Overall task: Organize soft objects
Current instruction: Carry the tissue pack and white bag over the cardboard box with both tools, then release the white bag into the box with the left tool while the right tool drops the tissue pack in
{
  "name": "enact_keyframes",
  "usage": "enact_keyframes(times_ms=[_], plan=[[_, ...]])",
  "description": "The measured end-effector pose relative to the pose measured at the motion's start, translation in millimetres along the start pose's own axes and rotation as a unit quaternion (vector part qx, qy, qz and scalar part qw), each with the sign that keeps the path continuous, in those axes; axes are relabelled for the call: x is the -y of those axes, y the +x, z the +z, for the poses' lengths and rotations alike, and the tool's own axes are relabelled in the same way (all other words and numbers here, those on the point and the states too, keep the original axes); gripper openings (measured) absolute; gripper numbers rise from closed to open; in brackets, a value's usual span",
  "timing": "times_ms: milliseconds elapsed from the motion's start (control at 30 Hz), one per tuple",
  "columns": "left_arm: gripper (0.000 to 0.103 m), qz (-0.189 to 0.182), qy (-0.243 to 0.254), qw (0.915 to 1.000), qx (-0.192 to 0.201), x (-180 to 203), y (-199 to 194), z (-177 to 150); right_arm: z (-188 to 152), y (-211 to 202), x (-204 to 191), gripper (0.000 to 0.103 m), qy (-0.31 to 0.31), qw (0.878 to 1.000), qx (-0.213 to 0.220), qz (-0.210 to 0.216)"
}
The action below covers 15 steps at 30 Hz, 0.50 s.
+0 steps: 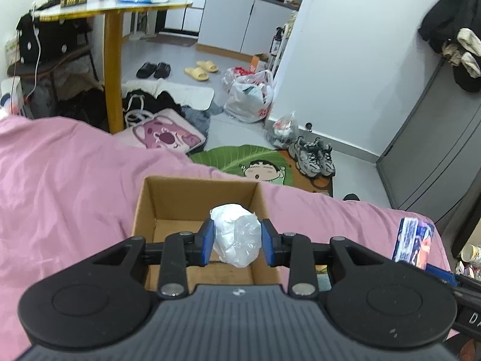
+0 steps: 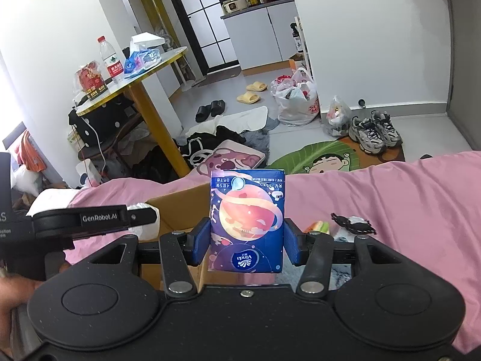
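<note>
The left claw (image 1: 237,237) is clamped on a white plastic-wrapped bundle (image 1: 236,234), its blue pads pressing both sides, and holds it above the open cardboard box (image 1: 144,207) that sits on the pink bedsheet (image 1: 66,174). The right claw (image 2: 246,242) grips an upright blue tissue pack (image 2: 248,219) — planet print, logo upside down — just right of the box (image 2: 180,204). Small items (image 2: 351,224) lie on the sheet (image 2: 390,198) further right.
</note>
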State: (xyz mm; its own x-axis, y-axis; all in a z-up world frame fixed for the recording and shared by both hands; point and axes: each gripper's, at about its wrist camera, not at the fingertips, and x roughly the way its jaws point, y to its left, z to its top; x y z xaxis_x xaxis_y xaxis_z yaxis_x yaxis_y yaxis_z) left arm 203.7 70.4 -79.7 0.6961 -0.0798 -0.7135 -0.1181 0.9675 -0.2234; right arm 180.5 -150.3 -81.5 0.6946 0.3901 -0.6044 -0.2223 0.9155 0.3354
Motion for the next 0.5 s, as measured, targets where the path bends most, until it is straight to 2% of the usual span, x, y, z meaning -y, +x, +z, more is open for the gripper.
enact_keyframes(times_ms=[300, 500], plan=[[0.032, -0.005, -0.028, 0.9995, -0.015, -19.4, 18.5, -3.0, 1.5, 32.1, -10.4, 0.049, -0.001, 1.0, -0.011, -0.002], [0.032, -0.004, -0.047, 0.9986, -0.024, -31.1, 32.2, 0.0, 3.6, 50.1, -17.4, 0.049, 0.011, 1.0, -0.025, 0.013]])
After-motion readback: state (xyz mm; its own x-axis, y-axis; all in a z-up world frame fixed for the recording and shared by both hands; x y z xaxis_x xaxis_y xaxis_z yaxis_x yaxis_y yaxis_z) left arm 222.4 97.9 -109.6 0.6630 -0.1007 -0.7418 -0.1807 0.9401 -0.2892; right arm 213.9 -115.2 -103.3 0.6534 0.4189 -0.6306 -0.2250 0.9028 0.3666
